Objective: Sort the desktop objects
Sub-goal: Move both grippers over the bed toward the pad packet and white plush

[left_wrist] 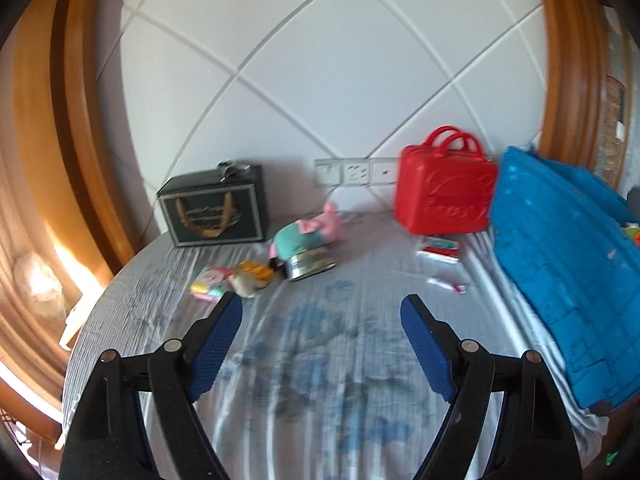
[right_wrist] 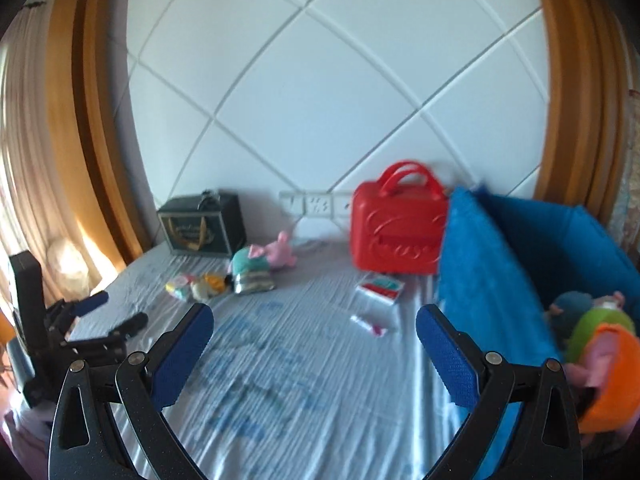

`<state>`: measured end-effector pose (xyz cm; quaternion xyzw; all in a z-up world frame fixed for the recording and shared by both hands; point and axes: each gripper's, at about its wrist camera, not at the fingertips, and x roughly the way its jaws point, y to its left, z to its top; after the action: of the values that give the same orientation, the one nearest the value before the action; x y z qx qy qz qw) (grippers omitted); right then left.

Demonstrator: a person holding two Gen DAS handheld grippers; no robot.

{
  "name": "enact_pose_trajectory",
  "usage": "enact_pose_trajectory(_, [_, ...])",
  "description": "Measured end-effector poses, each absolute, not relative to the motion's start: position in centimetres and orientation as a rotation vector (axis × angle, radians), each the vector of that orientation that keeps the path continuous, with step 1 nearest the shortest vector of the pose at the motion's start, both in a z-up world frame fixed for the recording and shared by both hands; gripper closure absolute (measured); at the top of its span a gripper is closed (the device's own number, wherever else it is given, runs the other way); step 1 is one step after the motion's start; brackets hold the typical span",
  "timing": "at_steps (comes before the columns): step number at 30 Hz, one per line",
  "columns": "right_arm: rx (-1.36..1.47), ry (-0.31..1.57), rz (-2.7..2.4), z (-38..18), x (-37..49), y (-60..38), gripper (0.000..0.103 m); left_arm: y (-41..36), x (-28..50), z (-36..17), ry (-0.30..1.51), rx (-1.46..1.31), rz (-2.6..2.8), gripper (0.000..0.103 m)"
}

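Blue-padded left tongs (left_wrist: 321, 312) and right tongs (right_wrist: 314, 322) both hang wide open, empty; approach the plush pile (left_wrist: 306, 236) low, then drop into blue bin (right_wrist: 500, 264).

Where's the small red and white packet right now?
In both wrist views, the small red and white packet lies flat on the grey cloth-covered table, right of centre, just before the red plastic handled case, beside the blue fabric bin.

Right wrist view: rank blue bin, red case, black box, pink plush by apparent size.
1. Blue bin, largest, though it sits nearest the camera, which inflates it.
2. Red case.
3. Black box, farther back, so its true size against the case is unsure.
4. Pink plush, smallest.
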<state>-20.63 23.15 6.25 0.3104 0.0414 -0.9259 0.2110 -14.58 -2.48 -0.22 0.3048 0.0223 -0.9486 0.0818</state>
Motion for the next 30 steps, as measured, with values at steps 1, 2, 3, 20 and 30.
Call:
enact_pose_trajectory(1, [0.902,0.123,-2.564,5.4,-21.8,21.7,0.000,-4.0,-15.1,-0.7,0.084,0.929,-2.820,0.022])
enact_pose_trajectory(2, [0.921,0.129,-2.554,4.8,-22.8,20.7,0.000,-5.4,-15.8,-1.2,0.102,0.946,-2.806,0.022])
enact_pose_trajectory(3, [0.943,0.141,-2.544,4.2,-24.1,19.4,0.000,-6.8,-16.6,-1.7,0.118,0.962,-2.791,0.022])
enact_pose_trajectory(20, [1.342,0.263,-2.309,-12.4,-48.5,4.9,0.000,-22.2,-35.8,-14.1,0.263,1.208,-2.513,0.022])
enact_pose_trajectory(30, [1.424,0.266,-2.189,-18.6,-51.3,-0.5,0.000,-30.2,-39.5,-19.7,0.215,1.274,-2.405,0.022])
